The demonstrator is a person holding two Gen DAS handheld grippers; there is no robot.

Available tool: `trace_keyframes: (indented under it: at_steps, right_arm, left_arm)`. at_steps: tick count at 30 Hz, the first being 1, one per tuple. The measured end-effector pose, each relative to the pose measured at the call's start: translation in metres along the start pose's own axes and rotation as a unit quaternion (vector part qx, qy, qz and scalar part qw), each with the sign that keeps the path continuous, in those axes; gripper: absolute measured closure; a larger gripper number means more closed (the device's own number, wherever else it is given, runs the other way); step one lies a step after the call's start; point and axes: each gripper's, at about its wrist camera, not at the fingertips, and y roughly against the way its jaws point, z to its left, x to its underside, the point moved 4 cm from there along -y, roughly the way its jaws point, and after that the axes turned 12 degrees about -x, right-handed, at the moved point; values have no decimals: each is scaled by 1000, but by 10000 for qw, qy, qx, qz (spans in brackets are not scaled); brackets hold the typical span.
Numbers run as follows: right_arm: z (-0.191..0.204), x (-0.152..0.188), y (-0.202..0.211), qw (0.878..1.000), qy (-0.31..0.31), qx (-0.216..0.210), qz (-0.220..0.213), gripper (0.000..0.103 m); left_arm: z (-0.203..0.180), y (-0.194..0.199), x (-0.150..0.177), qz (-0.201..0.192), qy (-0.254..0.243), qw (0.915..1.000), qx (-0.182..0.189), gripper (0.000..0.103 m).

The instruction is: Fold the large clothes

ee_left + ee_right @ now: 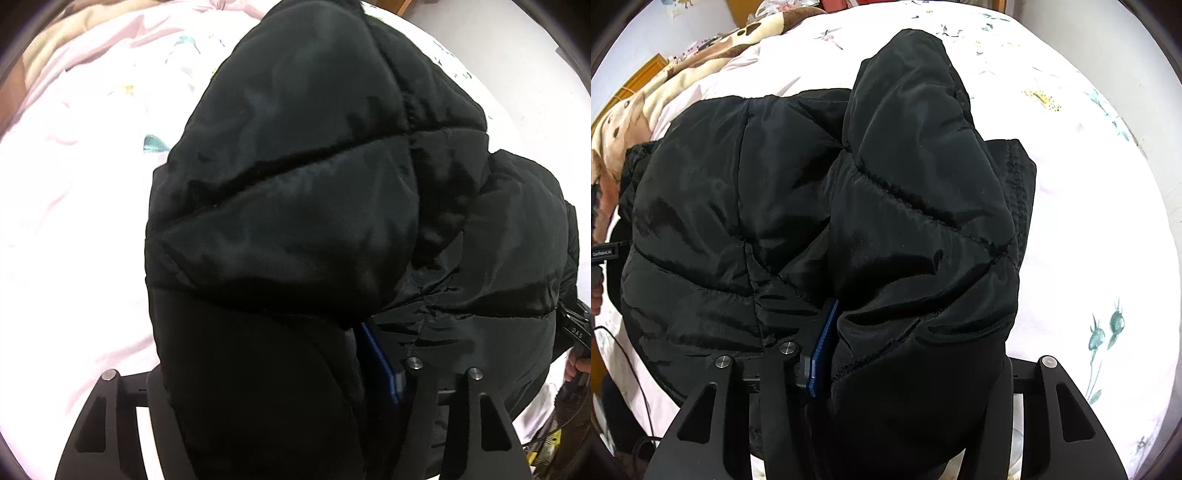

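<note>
A black quilted puffer jacket [314, 206] lies on a pale pink floral bed sheet [74, 221]. My left gripper [354, 362] is shut on a thick fold of the jacket, which drapes over its left finger; a blue pad [380, 365] shows beside the cloth. In the right wrist view the same jacket [831, 221] fills the middle. My right gripper [849, 354] is shut on a fold of the jacket, with a blue pad [822, 350] on the left and cloth covering the right finger. The other gripper shows at each view's edge [576, 332].
The bed sheet [1089, 221] spreads around the jacket. A brown and cream blanket [646, 103] lies at the back left of the bed. Wooden furniture [642, 74] stands beyond it. A grey wall [517, 74] runs along the bed's right side. A cable [624, 354] hangs at the left.
</note>
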Motion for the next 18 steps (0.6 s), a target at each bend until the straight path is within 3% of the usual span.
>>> trace_keyframes:
  at_steps: [5, 11, 18]
  right_arm:
    - [45, 0, -3, 9977, 331, 587, -66, 59]
    - [67, 3, -2, 9955, 330, 875, -162, 63]
    - [90, 6, 6, 9927, 399, 1096, -294, 71]
  left_arm:
    - [-22, 11, 17, -111, 146, 9998, -102, 42]
    - [-40, 29, 33, -363, -114, 9973, -621, 50]
    - [-50, 54, 44, -468, 33, 9968, -647, 58]
